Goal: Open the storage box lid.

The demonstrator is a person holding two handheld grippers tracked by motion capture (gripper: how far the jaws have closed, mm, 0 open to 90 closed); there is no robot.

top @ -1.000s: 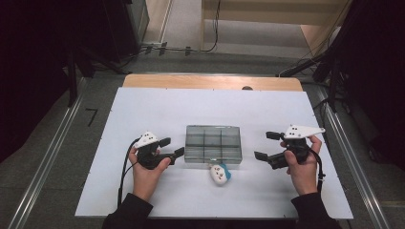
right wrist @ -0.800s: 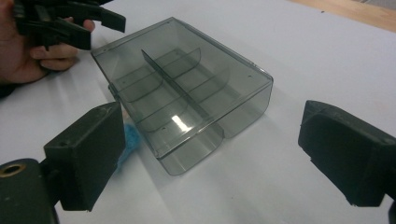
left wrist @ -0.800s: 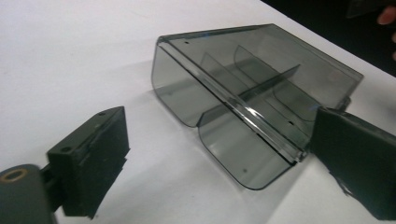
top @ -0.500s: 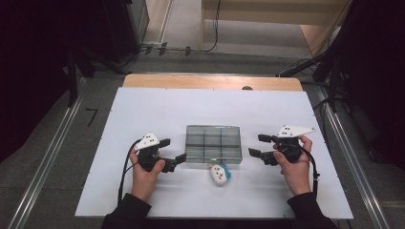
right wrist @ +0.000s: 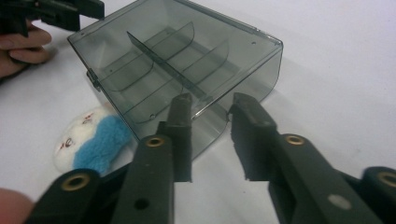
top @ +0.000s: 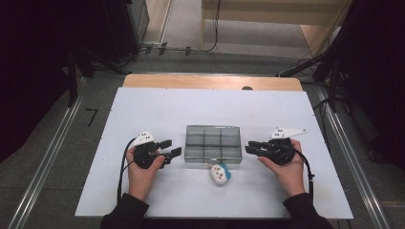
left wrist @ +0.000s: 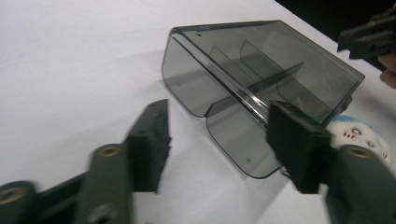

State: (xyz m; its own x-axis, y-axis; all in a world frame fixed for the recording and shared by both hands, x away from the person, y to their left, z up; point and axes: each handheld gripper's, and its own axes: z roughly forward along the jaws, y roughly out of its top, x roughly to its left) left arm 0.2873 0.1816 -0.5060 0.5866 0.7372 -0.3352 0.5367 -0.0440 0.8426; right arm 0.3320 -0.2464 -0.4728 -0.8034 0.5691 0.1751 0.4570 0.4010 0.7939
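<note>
Smoky plastic box [top: 213, 143] lies between left hand-held gripper [top: 172, 147] and right hand-held gripper [top: 250, 146].

Black two-jaw left gripper [top: 171, 147] & right gripper [top: 252, 147], grey triangular top plates, brass rivets, black cables, dark sleeves [top: 125, 215].

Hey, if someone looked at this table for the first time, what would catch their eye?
A smoky clear divided box sits mid-table on the white mat, flanked by the left gripper and right gripper. A white and blue plush toy lies just in front of it.
</note>
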